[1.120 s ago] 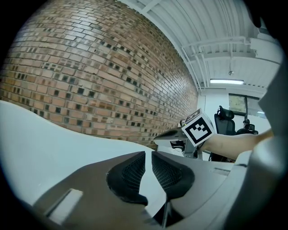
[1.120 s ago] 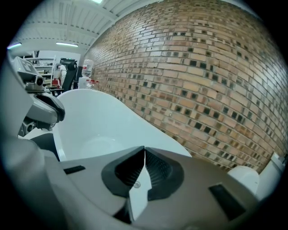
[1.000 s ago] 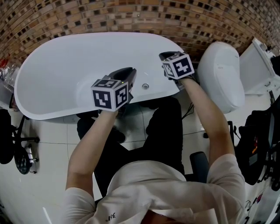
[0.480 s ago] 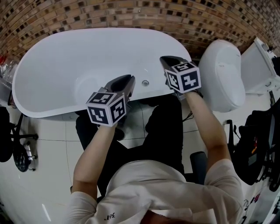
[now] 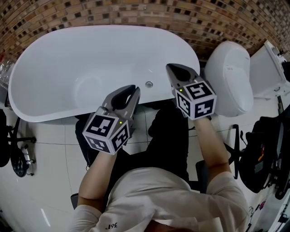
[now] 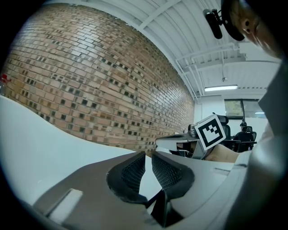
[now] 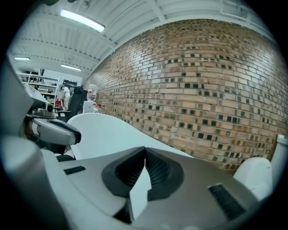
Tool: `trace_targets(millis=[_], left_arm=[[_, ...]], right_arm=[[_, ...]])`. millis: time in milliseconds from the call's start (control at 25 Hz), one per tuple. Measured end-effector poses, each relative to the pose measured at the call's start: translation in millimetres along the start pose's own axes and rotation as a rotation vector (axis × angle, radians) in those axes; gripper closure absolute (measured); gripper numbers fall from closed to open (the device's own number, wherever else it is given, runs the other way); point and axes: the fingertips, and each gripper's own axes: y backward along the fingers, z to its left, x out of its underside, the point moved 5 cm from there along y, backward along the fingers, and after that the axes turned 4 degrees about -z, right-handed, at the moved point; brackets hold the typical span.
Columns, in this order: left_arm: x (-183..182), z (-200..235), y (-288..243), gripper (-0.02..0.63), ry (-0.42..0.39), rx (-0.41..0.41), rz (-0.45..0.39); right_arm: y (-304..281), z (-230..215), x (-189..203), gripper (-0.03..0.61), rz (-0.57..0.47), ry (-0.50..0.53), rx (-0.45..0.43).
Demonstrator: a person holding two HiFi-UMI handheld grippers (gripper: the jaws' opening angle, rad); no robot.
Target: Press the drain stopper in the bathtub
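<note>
The drain stopper (image 5: 92, 86) is showing only as a faint pale round shape on the bottom of the white bathtub (image 5: 54, 59), left of the middle and nearer the near rim than the far one; whether that shape really is the stopper cannot be told for sure. A small round metal fitting (image 5: 148, 84) is sitting on the inner wall just below the near rim, right of the middle.

Neither claw is touching the pale shape. The left claw (image 5: 135, 89) is hovering at the near rim, its tips pointing over the edge, between the pale shape and the metal fitting. In the left gripper view the left claw (image 6: 148, 155) is standing pressed almost together, with only a thin slit between the ribbed pads and nothing in it. The right claw (image 5: 168, 66) is hanging over the near rim towards the bathtub's right end, just right of the fitting. In the right gripper view the right claw (image 7: 145, 149) is closed tip to tip and is pinching nothing.

A person in a light shirt (image 5: 154, 195) and dark trousers is sitting at the near rim and holding both grippers out. The brick wall (image 5: 136, 13) is running along the bathtub's far rim. A white toilet (image 5: 229, 77) is standing just beyond the right end, on the white tiled floor (image 5: 50, 140).
</note>
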Motion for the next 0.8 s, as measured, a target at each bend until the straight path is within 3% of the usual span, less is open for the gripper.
trace_targets(millis=[440,800], left_arm=[[3,-9,5,0.561,0.008,0.023,-0.003],[5,-12,12,0.561,-0.01,0.009,-0.003]], right_arm=[[23,4,18,0.566,-0.039,-0.123,0.013],[34,5,29,0.565,-0.046,-0.15,0.04]])
